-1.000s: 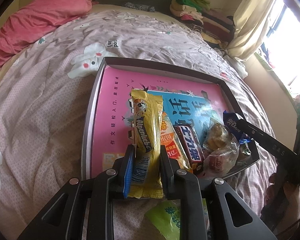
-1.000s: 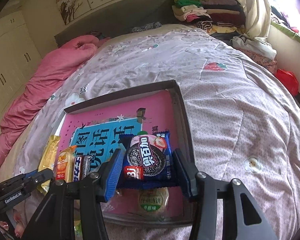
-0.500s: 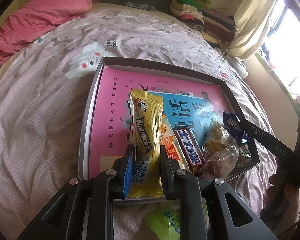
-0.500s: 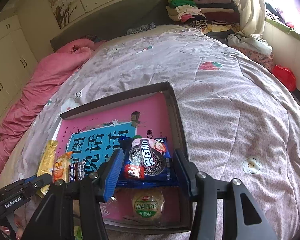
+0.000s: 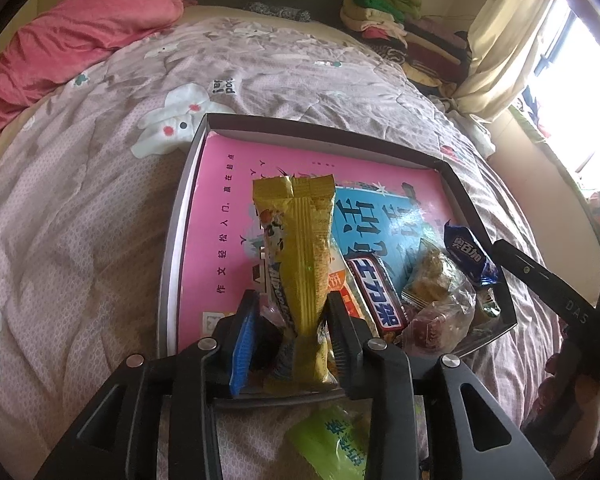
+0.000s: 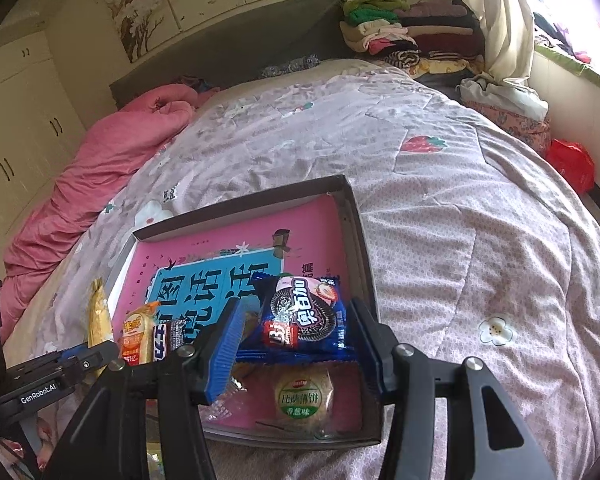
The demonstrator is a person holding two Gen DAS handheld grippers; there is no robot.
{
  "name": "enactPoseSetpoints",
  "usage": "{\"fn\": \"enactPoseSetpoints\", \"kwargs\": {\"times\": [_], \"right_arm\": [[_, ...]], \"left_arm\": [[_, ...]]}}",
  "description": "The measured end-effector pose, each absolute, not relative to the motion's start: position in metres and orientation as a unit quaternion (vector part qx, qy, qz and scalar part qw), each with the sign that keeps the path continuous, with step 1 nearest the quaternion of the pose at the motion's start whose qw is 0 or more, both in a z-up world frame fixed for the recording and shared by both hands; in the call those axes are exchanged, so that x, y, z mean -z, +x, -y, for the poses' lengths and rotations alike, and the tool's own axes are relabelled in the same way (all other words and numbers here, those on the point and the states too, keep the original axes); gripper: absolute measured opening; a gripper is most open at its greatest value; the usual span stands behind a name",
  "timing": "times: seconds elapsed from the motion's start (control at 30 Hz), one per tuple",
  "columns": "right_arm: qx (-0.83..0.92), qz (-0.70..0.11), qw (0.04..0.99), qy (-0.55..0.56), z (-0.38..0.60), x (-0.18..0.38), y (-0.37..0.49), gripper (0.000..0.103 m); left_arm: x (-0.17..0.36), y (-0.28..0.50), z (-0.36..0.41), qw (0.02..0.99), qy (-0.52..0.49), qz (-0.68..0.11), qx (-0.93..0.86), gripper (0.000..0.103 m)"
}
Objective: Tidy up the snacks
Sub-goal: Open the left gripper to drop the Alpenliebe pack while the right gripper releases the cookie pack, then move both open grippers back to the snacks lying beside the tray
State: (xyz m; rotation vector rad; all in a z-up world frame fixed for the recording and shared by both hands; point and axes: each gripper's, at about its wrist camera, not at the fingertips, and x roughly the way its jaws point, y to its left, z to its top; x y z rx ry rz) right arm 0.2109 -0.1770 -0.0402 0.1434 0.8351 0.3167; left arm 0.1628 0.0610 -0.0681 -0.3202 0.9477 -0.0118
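Note:
A shallow dark box [image 5: 300, 130] with a pink and blue printed bottom lies on the bed. My left gripper [image 5: 292, 320] is shut on a yellow Alpenliebe packet [image 5: 300, 248], held over the box's near left part, twisted on edge. My right gripper [image 6: 296, 340] is shut on a blue Oreo packet [image 6: 304, 316], held over the box's [image 6: 352, 216] near right corner. An orange packet [image 5: 340, 284], a Snickers bar [image 5: 378, 292] and clear-wrapped snacks [image 5: 440, 292] lie in the box. A round green-labelled biscuit [image 6: 304, 398] lies under the Oreo packet.
A green packet [image 5: 332, 440] lies on the quilt in front of the box. A pink blanket [image 5: 80, 32] lies at the bed's far left. Folded clothes [image 6: 400, 28] are stacked by the headboard. A red bag [image 6: 572, 164] sits beside the bed on the right.
Both grippers have lifted and drawn back slightly with their packets. The yellow packet has twisted in the left jaws. The round biscuit under the Oreo packet has come into fuller view.

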Motion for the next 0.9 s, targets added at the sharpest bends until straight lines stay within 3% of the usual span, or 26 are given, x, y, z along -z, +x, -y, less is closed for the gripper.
{"fn": "enactPoseSetpoints", "kwargs": {"times": [0.13, 0.57, 0.9], "right_arm": [[-0.154, -0.4, 0.901, 0.066, 0.177, 0.038, 0.209, 0.055], [-0.151, -0.395, 0.905, 0.054, 0.18, 0.036, 0.195, 0.055], [-0.156, -0.364, 0.917, 0.056, 0.183, 0.02, 0.185, 0.068]], "left_arm": [[0.067, 0.162, -0.062, 0.878, -0.154, -0.453, 0.004, 0.037], [0.05, 0.154, -0.06, 0.884, -0.146, -0.443, 0.007, 0.055], [0.035, 0.147, -0.061, 0.892, -0.14, -0.431, 0.005, 0.072]]}}
